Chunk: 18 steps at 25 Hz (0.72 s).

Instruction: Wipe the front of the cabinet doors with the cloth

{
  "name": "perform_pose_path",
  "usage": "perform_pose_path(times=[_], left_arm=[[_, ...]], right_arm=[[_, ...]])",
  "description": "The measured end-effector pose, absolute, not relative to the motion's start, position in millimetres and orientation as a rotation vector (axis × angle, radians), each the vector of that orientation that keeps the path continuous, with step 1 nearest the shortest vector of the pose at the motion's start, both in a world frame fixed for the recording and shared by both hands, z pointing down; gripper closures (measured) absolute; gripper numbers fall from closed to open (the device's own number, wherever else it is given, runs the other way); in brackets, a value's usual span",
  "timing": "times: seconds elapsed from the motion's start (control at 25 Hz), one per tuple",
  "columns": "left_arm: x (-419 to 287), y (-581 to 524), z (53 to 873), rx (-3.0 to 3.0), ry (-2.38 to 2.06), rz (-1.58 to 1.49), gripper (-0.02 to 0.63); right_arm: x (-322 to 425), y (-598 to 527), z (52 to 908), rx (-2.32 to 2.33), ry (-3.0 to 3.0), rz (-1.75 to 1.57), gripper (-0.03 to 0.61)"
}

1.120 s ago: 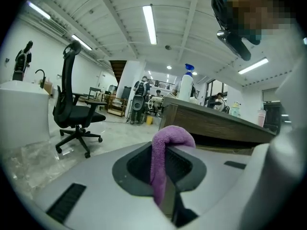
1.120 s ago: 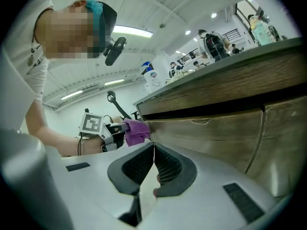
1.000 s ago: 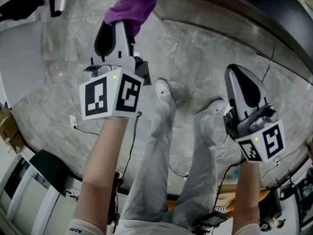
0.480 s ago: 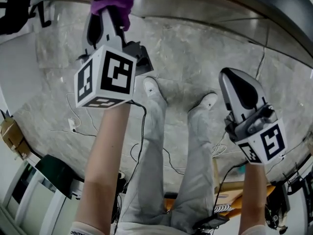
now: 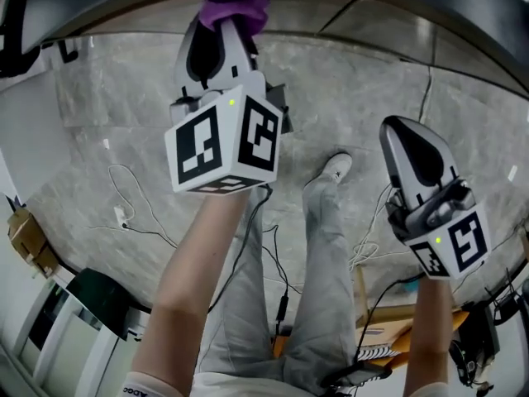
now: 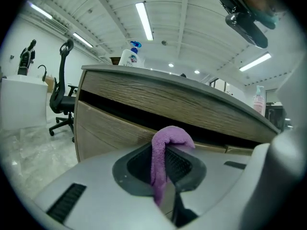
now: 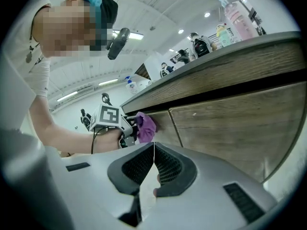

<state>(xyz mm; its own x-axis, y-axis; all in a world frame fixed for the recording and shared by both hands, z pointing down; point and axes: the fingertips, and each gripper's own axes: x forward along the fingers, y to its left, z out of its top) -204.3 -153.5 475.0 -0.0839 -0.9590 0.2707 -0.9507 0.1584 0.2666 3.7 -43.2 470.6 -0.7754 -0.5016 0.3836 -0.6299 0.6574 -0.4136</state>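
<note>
Head view steeply down onto left gripper (image 5: 225, 21) and right gripper (image 5: 407, 139); gripper views close, upward at shared cabinet doors (image 6: 103, 128).

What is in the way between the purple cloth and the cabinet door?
Nothing that I can see. The left gripper has the purple cloth clamped in its jaws, and the cloth looks pressed right against the wooden cabinet door. The right gripper is off to the side, shut and empty.

Cloth (image 6: 165, 152) end inside L hand-held gripper (image 6: 164, 178)
</note>
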Motion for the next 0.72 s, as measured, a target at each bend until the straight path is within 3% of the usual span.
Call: perform_pose_path(times=[0.16,0.44,0.72], left_arm=[[-184,-156,478,1.795,-2.036,-0.073,0.568],[-82,-166,487,2.097,-1.682,0.060,0.568],[-117,-153,480,2.177,-1.641,0.046,0.568]], right_arm=[[20,-44,475,0.964,-2.633,0.822,0.551],[12,-28,484,0.891,-2.608,0.833,0.552],[-12,-21,486,0.961,-2.565,0.844,0.551]])
